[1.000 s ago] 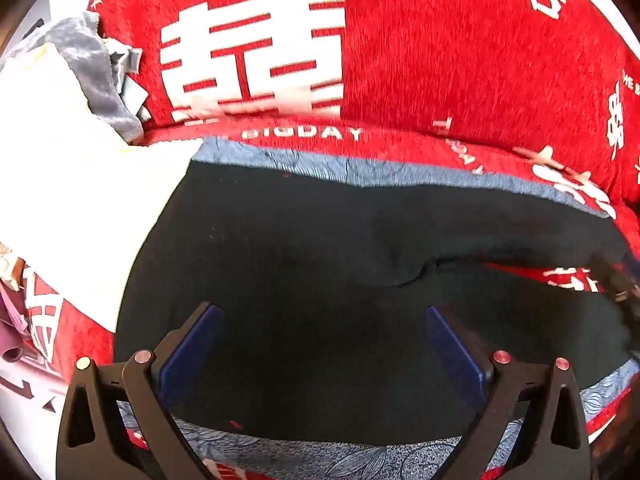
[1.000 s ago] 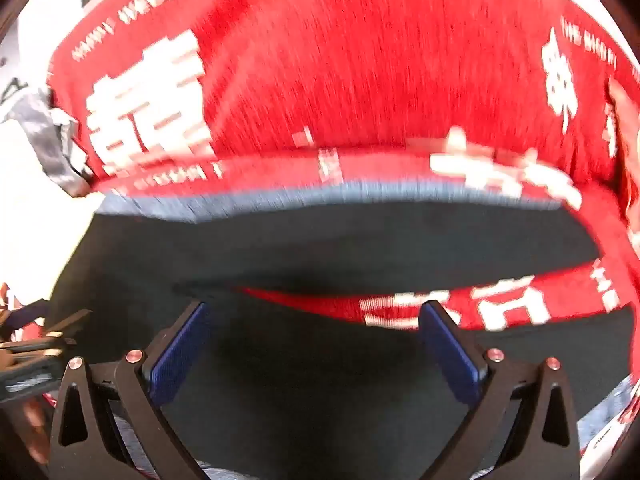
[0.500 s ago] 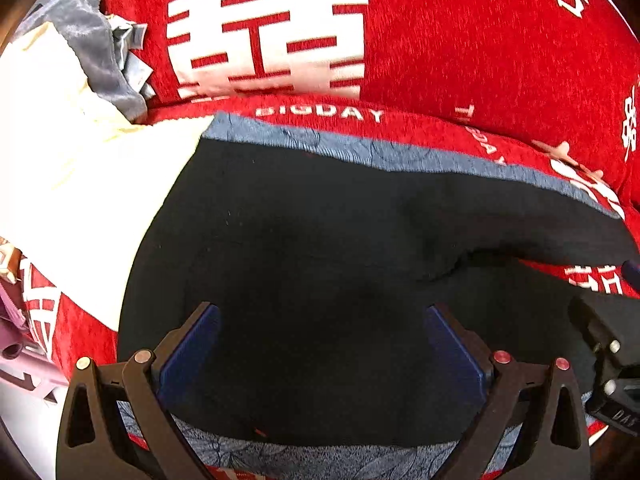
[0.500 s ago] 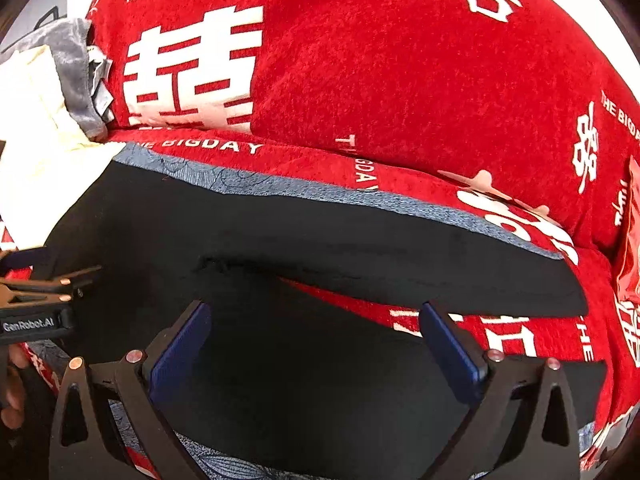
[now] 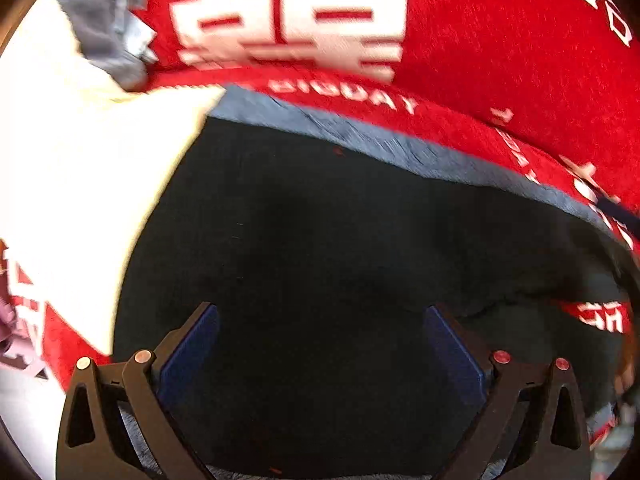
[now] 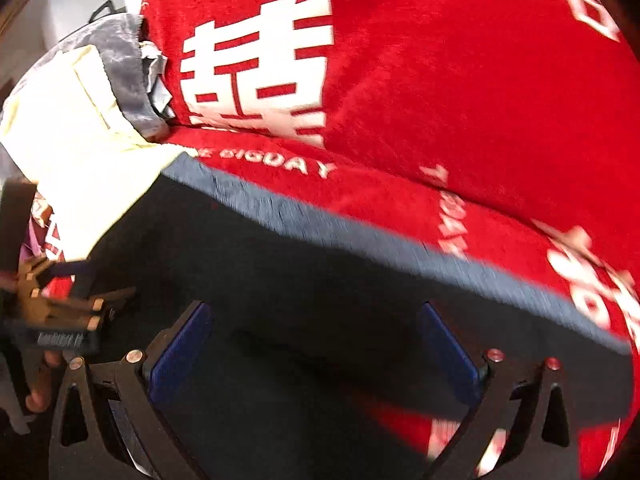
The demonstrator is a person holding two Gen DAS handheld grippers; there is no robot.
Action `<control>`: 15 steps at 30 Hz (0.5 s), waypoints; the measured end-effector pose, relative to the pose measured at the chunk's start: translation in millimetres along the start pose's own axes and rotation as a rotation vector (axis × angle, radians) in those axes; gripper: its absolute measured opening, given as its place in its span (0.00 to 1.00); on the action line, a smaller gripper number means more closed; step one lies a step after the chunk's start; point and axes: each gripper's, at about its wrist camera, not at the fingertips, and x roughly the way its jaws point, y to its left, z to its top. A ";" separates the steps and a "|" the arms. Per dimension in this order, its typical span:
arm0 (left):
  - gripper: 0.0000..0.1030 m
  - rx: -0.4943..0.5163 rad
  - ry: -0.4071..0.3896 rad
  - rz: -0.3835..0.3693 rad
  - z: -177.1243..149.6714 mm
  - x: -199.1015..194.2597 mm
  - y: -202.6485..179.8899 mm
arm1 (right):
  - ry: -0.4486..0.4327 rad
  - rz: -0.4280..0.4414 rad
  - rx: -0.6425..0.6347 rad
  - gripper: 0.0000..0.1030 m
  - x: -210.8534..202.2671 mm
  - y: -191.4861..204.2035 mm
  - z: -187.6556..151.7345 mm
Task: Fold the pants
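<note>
Black pants (image 5: 320, 240) lie spread flat on a red sofa seat, with a grey-blue patterned cloth (image 5: 380, 144) showing as a strip along their far edge. My left gripper (image 5: 320, 340) is open and empty just above the pants' wide part. My right gripper (image 6: 312, 336) is open and empty over the pants (image 6: 300, 280), near where the legs split. The left gripper (image 6: 60, 320) also shows at the left edge of the right wrist view. The frames are blurred.
The red sofa back (image 6: 440, 80) with large white characters rises behind the pants. A cream garment (image 5: 80, 160) lies to the left, touching the pants, with a grey cloth (image 5: 100, 28) behind it. Red seat (image 6: 480, 420) shows between the legs.
Both grippers have moved closer to the pants and toward the left. The right wrist view now shows less of the two legs and more of the cream garment. Both stay open.
</note>
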 end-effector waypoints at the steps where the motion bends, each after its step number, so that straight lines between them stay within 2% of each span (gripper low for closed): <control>1: 0.99 0.008 0.036 -0.010 2.3 5.4 -0.4 | 0.009 0.032 -0.013 1.00 14.7 -2.9 11.8; 4: 0.99 0.023 0.014 0.033 7.6 8.9 -0.1 | 0.084 0.088 -0.106 1.00 69.5 0.3 42.9; 6: 0.99 0.014 0.002 0.035 11.2 10.4 1.5 | 0.125 0.093 -0.172 1.00 98.0 4.1 54.1; 10: 0.99 -0.028 0.005 -0.107 17.2 12.5 7.9 | 0.195 0.176 -0.260 1.00 147.9 8.9 69.7; 12: 0.99 -0.052 -0.014 -0.073 22.4 12.4 11.2 | 0.220 0.212 -0.292 1.00 163.8 9.4 73.4; 15: 0.99 -0.042 -0.037 -0.020 28.7 13.8 12.0 | 0.329 0.281 -0.283 1.00 198.2 5.0 75.6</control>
